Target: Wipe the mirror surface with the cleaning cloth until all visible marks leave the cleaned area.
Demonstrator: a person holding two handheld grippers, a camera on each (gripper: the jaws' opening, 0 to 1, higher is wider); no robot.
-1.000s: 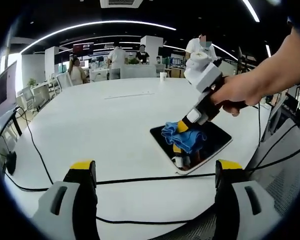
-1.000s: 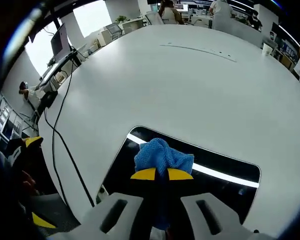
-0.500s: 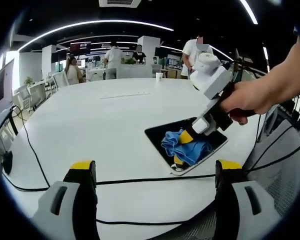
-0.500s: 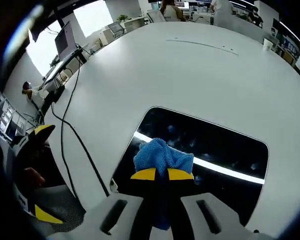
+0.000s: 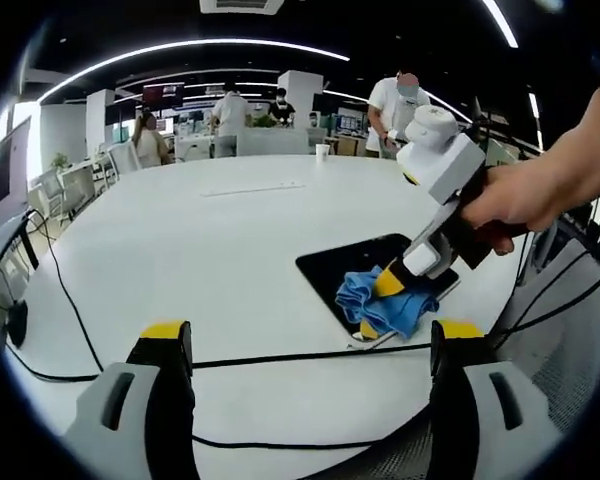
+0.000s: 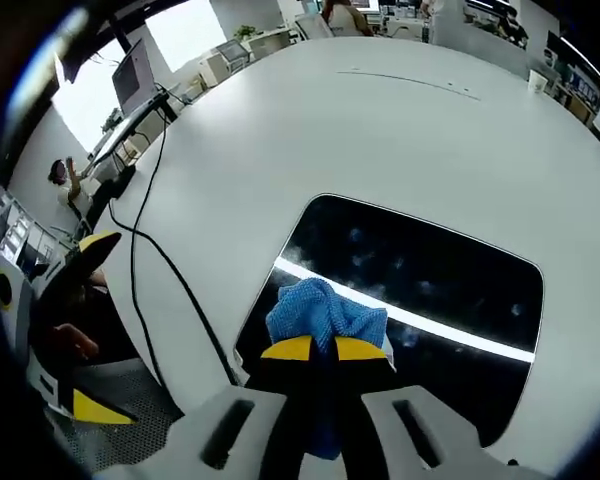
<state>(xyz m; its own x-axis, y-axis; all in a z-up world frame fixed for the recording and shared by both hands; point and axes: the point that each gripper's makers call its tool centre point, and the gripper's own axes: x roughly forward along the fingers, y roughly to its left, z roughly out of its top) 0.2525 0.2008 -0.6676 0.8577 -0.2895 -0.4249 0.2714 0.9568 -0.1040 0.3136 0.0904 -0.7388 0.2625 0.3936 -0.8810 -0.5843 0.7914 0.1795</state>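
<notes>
Counter (image 5: pixel 210 250): large, white, rounded; carries all items listed below.

Mirror (image 6: pixel 430 275): dark rectangle with rounded corners, lying flat on the counter toward its near right edge. Surface reflects a bright ceiling light as a white band and shows faint pale smudges on the far half. In the left gripper view the mirror (image 5: pixel 365 265) sits just beyond the black cable.

Cloth (image 6: pixel 323 312): blue, bunched, pressed on the near left part of the mirror, by its near edge. In the left gripper view the cloth (image 5: pixel 385 303) covers the mirror's near corner.

Right gripper (image 6: pixel 323 348): yellow-tipped jaws clenched together on the cloth, which bulges out beyond the tips. Seen in the left gripper view, the right gripper (image 5: pixel 390 285) slants down onto the mirror, held by a hand (image 5: pixel 515 205) entering from the right.

Left gripper (image 5: pixel 310 335): yellow-tipped jaws released, set wide apart, grasping nothing; held over the near edge of the counter, well apart from the mirror.

Cable (image 5: pixel 280 358): black, running across the near counter between the left gripper and the mirror; a second strand trails down the left side (image 6: pixel 170 275).

Cup (image 5: pixel 324 152): small, white, at the far edge of the counter.

Background: several people (image 5: pixel 230 115) standing beyond the far edge; office desks; curved ceiling light strips.
</notes>
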